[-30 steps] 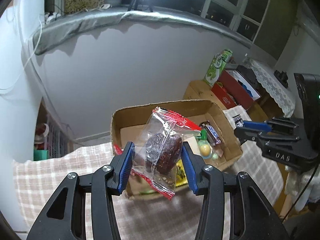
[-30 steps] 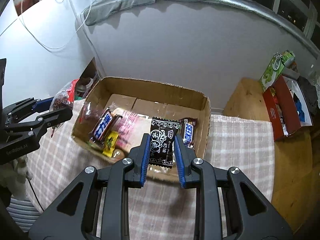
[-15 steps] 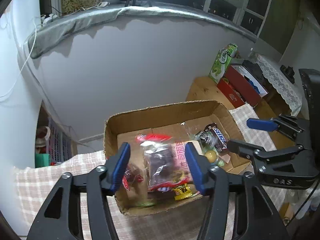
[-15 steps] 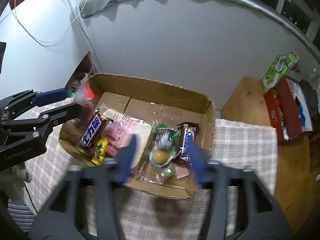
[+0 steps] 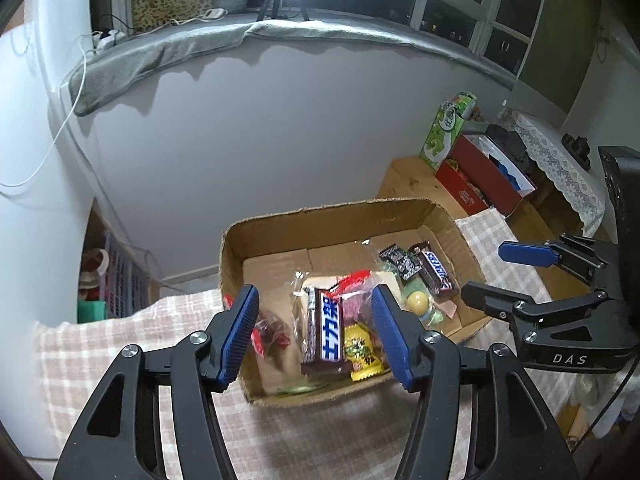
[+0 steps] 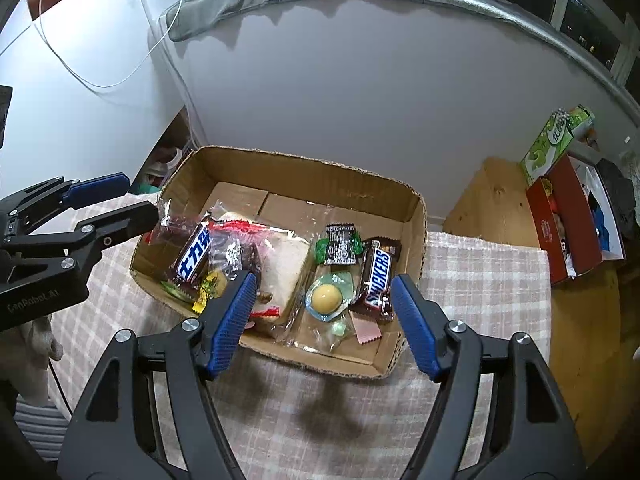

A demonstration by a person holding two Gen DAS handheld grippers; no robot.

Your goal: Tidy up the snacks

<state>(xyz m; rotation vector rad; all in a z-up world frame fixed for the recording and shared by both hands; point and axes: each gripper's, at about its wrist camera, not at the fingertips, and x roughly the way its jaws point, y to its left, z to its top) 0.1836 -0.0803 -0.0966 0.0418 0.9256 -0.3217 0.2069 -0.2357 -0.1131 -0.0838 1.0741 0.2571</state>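
A shallow cardboard box (image 5: 320,222) (image 6: 416,216) stands on a checked cloth and holds several wrapped snacks. Among them are a Snickers bar (image 6: 376,276) (image 5: 436,274), a blue-label chocolate bar (image 5: 330,330) (image 6: 194,254), a small black packet (image 6: 340,246) (image 5: 402,260), a clear bag with a dark cake (image 6: 240,248) and an egg-shaped candy (image 6: 328,296). My left gripper (image 5: 316,334) is open and empty above the box's near left part. My right gripper (image 6: 324,320) is open and empty above the box's near edge.
The checked cloth (image 6: 480,280) covers the table. A wooden surface (image 6: 500,200) to the right carries a red box (image 6: 560,232) and a green carton (image 6: 552,144). A grey wall rises behind the box. A basket (image 5: 120,280) sits low at the left.
Both grippers have opened and let go: the cake bag from the left and the black packet from the right now lie in the box. Both grippers have drawn back.
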